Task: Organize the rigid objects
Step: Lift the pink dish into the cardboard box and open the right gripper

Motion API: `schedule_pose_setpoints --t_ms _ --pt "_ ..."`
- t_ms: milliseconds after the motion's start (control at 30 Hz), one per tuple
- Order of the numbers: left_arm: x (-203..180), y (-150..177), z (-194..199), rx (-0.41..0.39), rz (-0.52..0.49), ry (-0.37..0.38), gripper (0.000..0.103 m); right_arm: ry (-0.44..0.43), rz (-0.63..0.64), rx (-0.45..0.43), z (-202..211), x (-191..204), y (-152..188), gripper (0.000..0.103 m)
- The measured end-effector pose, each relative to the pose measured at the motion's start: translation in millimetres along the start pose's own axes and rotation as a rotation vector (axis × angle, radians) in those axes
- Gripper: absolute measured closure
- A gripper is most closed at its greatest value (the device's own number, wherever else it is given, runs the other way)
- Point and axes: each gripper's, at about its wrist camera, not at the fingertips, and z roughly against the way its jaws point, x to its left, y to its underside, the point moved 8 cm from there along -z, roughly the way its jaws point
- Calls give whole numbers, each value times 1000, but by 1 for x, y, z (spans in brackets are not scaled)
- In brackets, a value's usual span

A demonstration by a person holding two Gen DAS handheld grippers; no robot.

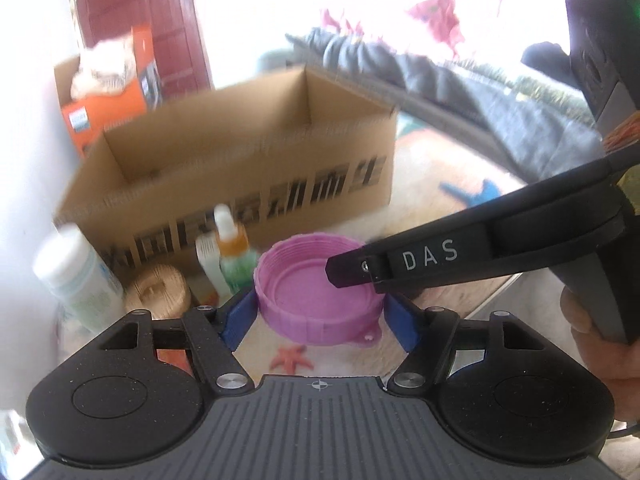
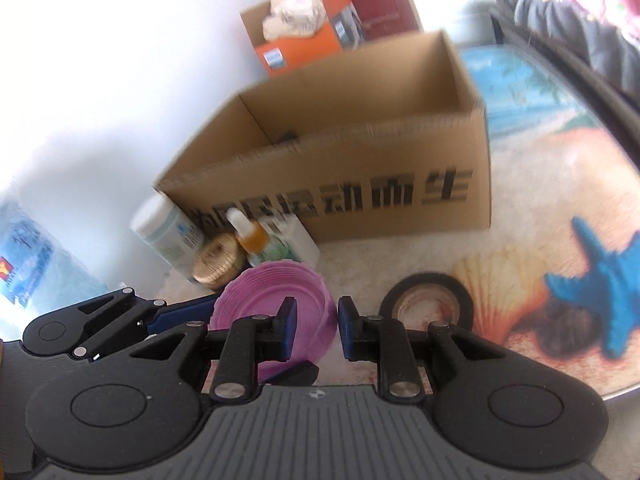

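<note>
Left view: left tongs [image 1: 318, 312] are clamping the pink lid [image 1: 318, 294] by its sides, lifted short of the box [image 1: 248, 168]. White bottle [image 1: 78, 276], dropper bottle [image 1: 232, 248] and gold lid [image 1: 158, 294] are waiting beside the box.

Right view: right tongs [image 2: 318, 330] are nearly together, holding nothing. Tape roll [image 2: 426, 302] is lying on the surface [image 2: 520, 208]. Most sorting is apparently remaining.
</note>
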Motion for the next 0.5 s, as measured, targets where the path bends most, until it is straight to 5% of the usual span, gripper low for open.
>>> schedule_pose_setpoints --t_ms 333,500 --pt "11 -69 54 -169 -56 -76 33 -75 112 -197 62 39 -60 79" --pt "36 -108 45 -185 -88 -135 33 -134 142 -188 51 53 -112 79"
